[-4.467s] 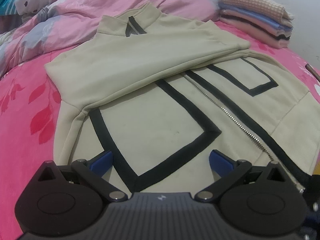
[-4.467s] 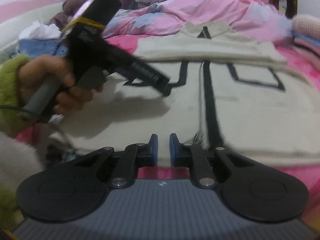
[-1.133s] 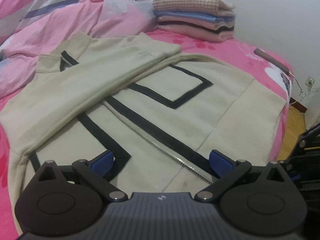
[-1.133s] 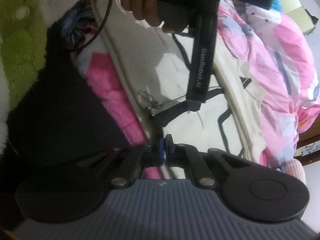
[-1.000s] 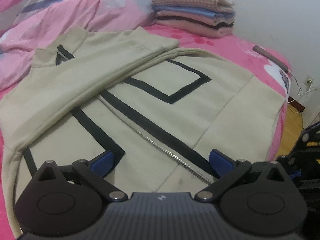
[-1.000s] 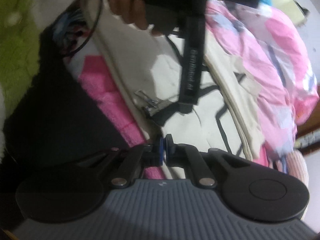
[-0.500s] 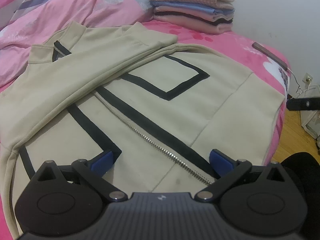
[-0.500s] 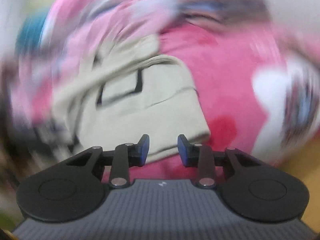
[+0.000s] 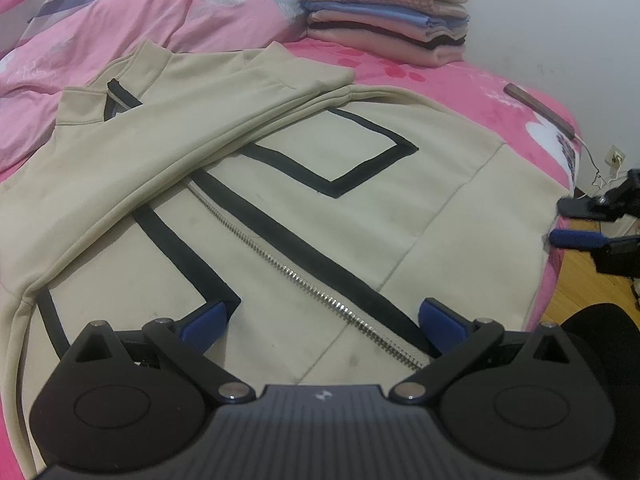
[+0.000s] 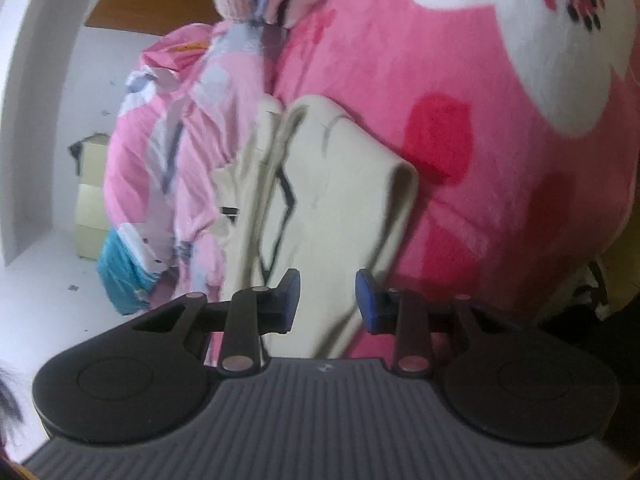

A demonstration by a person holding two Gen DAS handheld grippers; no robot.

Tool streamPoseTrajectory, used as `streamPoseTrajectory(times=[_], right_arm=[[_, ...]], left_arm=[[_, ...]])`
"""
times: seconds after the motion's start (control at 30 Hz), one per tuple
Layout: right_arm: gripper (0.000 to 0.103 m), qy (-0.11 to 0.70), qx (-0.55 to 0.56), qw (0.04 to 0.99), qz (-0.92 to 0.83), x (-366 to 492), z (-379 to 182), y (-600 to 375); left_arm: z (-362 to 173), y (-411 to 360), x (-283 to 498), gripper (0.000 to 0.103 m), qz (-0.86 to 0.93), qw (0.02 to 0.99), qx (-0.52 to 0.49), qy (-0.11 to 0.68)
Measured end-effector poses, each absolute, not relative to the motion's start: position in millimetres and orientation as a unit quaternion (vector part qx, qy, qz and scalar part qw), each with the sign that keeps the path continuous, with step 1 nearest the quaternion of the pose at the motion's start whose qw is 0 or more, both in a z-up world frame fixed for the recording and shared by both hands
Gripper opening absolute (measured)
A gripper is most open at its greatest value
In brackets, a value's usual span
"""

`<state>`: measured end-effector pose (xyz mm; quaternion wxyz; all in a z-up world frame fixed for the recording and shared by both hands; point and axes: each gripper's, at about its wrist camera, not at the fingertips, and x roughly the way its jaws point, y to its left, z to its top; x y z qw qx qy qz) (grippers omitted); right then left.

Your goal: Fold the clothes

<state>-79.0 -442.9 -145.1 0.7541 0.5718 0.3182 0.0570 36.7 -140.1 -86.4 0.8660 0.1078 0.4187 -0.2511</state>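
Since the earlier frames, the right tool (image 10: 327,300) has left the jacket's hem corner, rolled over, and come to the right edge of the left wrist view (image 9: 576,222); its jaws have just been opening and nothing is between them. They stand partly apart, near the edge of the cream jacket (image 9: 280,208) but not touching it, as far as I can see.

The jacket lies flat on the pink bed (image 9: 460,84). Its long axis follows the zipper (image 9: 304,280), from the lower middle of the frame up to the collar at upper left. One sleeve lies folded across the chest.

A stack of folded clothes (image 9: 384,12) sits at the top centre, well apart from the jacket. A crumpled quilt (image 9: 140,20) lies at upper left, beside the collar.

The left tool (image 9: 323,318) hangs above the hem, jaws wide apart, holding nothing.
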Motion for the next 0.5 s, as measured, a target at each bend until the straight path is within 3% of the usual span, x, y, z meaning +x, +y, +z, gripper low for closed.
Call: streamPoseTrajectory(times=[0.33, 0.43, 0.5], right_arm=[[0.027, 0.315, 0.584, 0.747, 0.036, -75.0, -151.0, -439.6], [0.003, 0.306, 0.563, 0.768, 0.022, -75.0, -146.7, -436.1], [0.001, 0.301, 0.539, 0.787, 0.01, -75.7, -142.3, -433.1]], left_arm=[[-88.2, -139.5, 37.0, 0.103, -0.253, 0.866, 0.106, 0.417], [-87.9, -139.5, 37.1, 0.103, -0.254, 0.866, 0.106, 0.418], [-87.6, -139.8, 36.9, 0.103, -0.254, 0.865, 0.107, 0.419]])
